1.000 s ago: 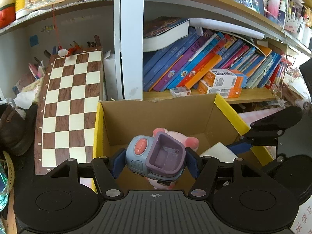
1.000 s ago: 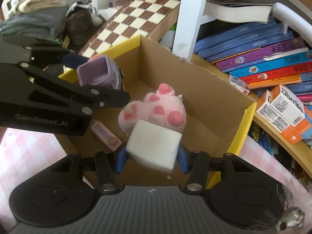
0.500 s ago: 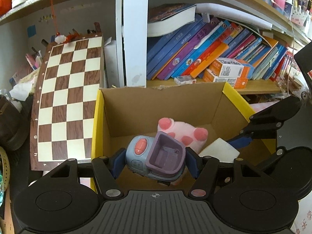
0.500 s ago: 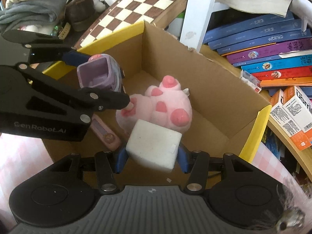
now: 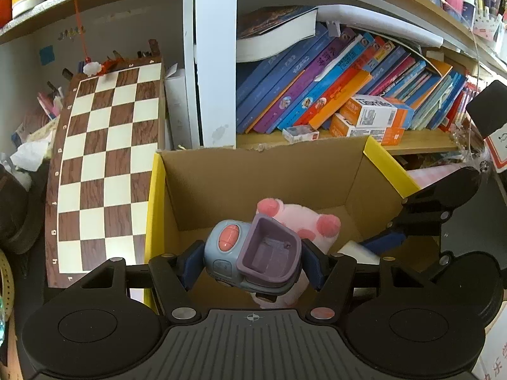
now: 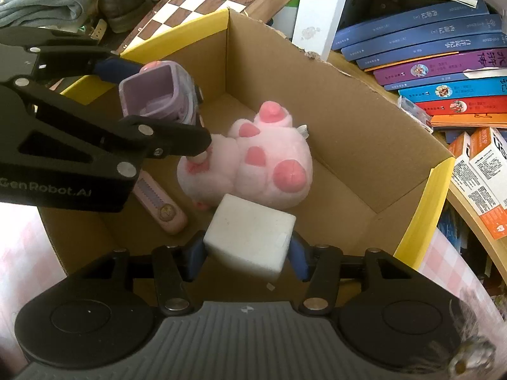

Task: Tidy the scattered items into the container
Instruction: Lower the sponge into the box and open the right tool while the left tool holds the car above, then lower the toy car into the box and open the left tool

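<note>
**Both grippers over the box**

Left gripper (image 5: 253,261) pinching toy (image 5: 252,258), hovering above box (image 5: 155,209). Right gripper (image 6: 247,250) loosening, jaws spreading, white block (image 6: 250,236) sitting between pads, low inside box. Lying on box floor: pink plush (image 6: 253,161), pink cutter (image 6: 161,205). Leaning behind: chessboard (image 5: 104,164), books (image 5: 332,95).

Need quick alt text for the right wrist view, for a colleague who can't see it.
The right gripper, fingers opening, has a white block between them over an open cardboard box. Inside lie a pink plush and a pink case; the left gripper holds a purple toy over the box.
</note>
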A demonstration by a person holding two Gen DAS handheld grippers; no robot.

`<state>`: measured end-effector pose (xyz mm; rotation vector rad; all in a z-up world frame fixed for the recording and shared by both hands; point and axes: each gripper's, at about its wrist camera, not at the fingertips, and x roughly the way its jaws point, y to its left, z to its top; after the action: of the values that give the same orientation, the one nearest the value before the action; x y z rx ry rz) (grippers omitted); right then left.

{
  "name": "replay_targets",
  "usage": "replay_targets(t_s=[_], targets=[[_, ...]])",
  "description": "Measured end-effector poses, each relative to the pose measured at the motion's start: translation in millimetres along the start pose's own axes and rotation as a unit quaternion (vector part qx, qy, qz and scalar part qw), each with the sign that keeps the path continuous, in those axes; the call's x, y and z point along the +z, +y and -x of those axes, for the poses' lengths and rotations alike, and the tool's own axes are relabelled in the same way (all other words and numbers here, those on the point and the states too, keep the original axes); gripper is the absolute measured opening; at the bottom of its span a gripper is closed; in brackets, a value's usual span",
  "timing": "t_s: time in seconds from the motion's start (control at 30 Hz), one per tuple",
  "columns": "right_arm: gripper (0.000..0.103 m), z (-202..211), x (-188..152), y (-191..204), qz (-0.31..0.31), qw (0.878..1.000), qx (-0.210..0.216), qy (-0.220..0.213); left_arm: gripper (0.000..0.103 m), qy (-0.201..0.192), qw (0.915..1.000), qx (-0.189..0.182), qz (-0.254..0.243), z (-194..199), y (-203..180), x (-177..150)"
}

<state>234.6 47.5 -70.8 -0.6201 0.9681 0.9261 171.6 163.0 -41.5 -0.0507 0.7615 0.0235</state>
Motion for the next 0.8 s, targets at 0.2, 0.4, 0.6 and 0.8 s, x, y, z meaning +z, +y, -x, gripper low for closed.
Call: replay_targets(t_s=[0.2, 0.4, 0.6, 0.8], targets=[[0.065, 8, 1, 1, 0.0, 1.0, -0.003, -0.015, 0.064, 0.004, 1.0, 0.001, -0.001, -3, -1, 0], [0.069, 8, 2, 0, -0.003, 1.0, 0.001, -0.022, 0.064, 0.002, 0.9999, 0.007, -0.008, -7, -2, 3], [0.069, 9, 1, 1, -0.004, 1.0, 0.001, -0.027, 0.064, -0.001, 0.9993, 0.022, -0.03, -12, -2, 8], [0.069, 9, 1, 2, -0.006, 1.0, 0.001, -0.027, 0.064, 0.004, 0.9991, 0.027, -0.033, -17, 0, 10]])
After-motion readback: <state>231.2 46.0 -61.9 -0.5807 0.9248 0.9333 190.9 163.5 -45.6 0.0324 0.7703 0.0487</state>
